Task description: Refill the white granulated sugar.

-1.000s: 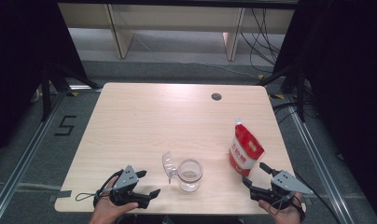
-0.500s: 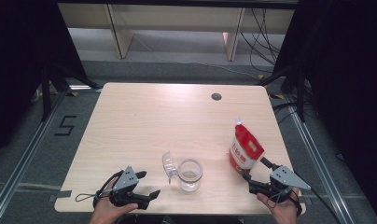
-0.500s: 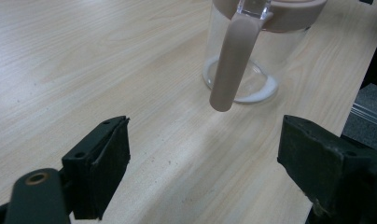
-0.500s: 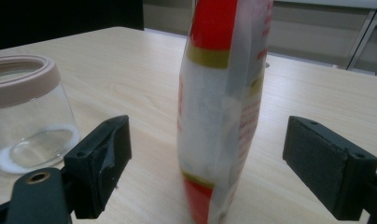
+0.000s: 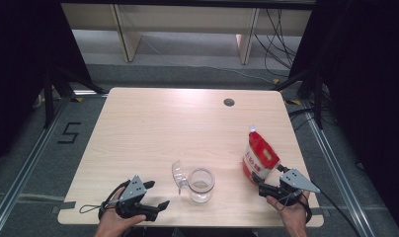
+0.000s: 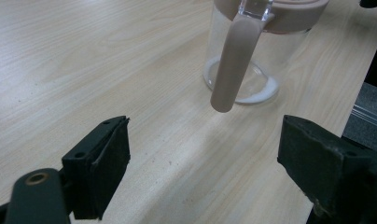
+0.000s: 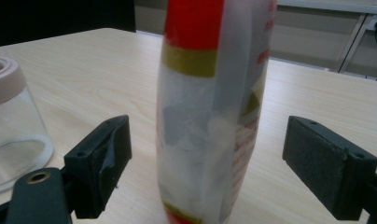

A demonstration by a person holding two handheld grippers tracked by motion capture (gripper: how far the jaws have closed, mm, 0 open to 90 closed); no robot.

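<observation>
Taking the glass jar (image 5: 201, 184) as the landmark, the left tongs (image 5: 155, 196) rest on the desk (image 5: 163, 123) at its near left with jaws spread wide and nothing between them, facing the jar's hanging beige strap (image 6: 233, 60). To the jar's right, the right tongs (image 5: 260, 185) stand with jaws wide apart on either side of the upright red-and-white pouch (image 5: 258, 155), seemingly not touching it. Just left of the jar, a clear lid (image 5: 178, 174) hangs open.

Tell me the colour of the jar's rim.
The jar has a pale pinkish-beige rim, clearest in the left gripper view.
</observation>
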